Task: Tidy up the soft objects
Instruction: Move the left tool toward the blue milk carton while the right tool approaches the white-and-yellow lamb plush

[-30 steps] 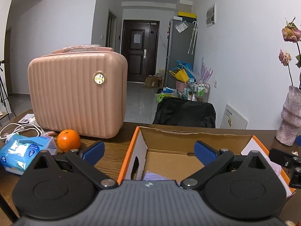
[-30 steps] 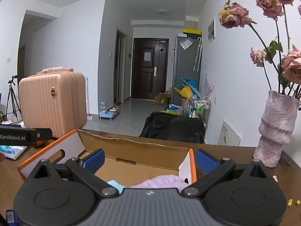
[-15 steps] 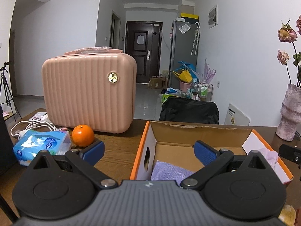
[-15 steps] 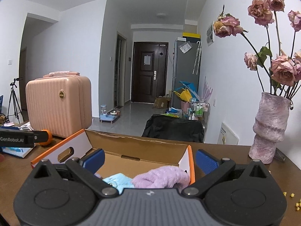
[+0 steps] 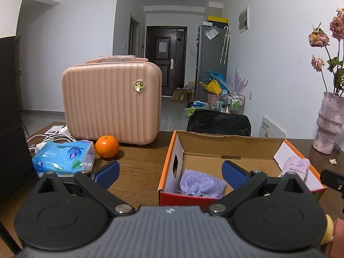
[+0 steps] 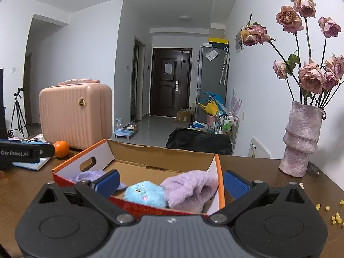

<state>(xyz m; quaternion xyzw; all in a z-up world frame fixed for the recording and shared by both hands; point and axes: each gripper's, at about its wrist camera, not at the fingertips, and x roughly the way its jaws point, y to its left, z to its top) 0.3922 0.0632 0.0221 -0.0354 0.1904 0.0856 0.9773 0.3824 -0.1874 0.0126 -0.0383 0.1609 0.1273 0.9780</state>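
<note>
While both grippers are hanging wide open and empty, we are holding the left gripper (image 5: 169, 173) and right gripper (image 6: 171, 182) before the cardboard box (image 6: 159, 155), where a blue plush (image 6: 144, 196), purple plush (image 6: 189, 188) and lavender cloth (image 5: 201, 185) are lying.

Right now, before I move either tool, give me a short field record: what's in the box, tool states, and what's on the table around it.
container: orange cardboard box, open top
in box: lilac knit cloth, blue plush toy, purple fluffy item
left tool: open, holding nothing
right tool: open, holding nothing
left of box: orange, blue tissue pack, pink suitcase
right of box: vase of dried roses
</note>
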